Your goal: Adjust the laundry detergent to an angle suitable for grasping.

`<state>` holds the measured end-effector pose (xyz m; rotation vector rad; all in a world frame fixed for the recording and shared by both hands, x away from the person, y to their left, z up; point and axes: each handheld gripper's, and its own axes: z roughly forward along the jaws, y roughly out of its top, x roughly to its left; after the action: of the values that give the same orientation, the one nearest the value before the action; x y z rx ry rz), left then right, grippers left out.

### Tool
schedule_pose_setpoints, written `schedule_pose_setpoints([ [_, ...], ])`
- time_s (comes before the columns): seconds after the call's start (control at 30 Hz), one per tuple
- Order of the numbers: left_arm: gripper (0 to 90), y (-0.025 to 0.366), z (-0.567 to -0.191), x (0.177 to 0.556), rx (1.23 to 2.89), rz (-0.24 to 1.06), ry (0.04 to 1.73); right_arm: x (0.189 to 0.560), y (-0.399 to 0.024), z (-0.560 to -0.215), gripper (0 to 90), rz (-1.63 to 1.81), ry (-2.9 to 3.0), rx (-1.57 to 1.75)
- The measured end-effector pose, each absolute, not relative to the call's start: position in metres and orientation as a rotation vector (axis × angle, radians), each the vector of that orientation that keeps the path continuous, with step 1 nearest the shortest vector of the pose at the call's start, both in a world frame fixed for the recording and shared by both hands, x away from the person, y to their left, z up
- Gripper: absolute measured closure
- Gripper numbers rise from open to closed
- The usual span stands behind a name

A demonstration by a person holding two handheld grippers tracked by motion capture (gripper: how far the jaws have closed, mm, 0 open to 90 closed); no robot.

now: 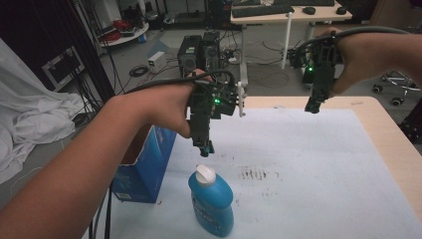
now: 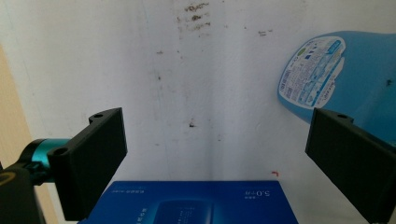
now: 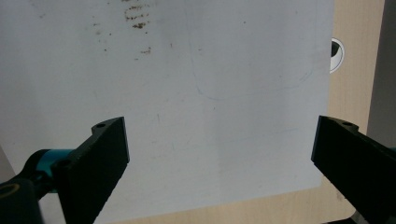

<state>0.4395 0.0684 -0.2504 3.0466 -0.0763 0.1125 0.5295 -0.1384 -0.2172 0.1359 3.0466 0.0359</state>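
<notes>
A blue bottle [image 1: 213, 202] with a white cap stands near the table's front edge, and its labelled body [image 2: 336, 79] shows at the upper right of the left gripper view. My left gripper [image 1: 205, 147] hangs just above and behind the cap, pointing down, jaws wide apart [image 2: 217, 158] with nothing between them. A blue box [image 1: 144, 167] stands at the table's left edge; its top [image 2: 196, 203] lies below the left jaws. My right gripper [image 1: 312, 105] hovers high over the far side of the table, open [image 3: 219, 163] over the bare white mat.
A white mat [image 1: 298, 164] with dark smudges [image 1: 255, 173] covers the wooden table [image 1: 383, 129]. Beyond the table stand computer cases [image 1: 199, 52], a desk with a keyboard [image 1: 263, 11] and cables on the floor. White cloth [image 1: 30, 119] lies at the left.
</notes>
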Motion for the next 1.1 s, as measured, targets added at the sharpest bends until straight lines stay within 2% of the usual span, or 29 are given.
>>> schedule_pose_setpoints([
  [0.6, 5.4, 0.064, -0.252, 0.441, 3.058, 0.102, -0.063, 0.517, -0.157, -0.183, 3.2, 0.095, 3.007, 0.158],
  [1.1, 5.4, 0.064, -0.250, 0.441, 3.053, 0.111, -0.051, 0.515, -0.152, -0.188, 3.2, 0.052, 3.005, 0.123],
])
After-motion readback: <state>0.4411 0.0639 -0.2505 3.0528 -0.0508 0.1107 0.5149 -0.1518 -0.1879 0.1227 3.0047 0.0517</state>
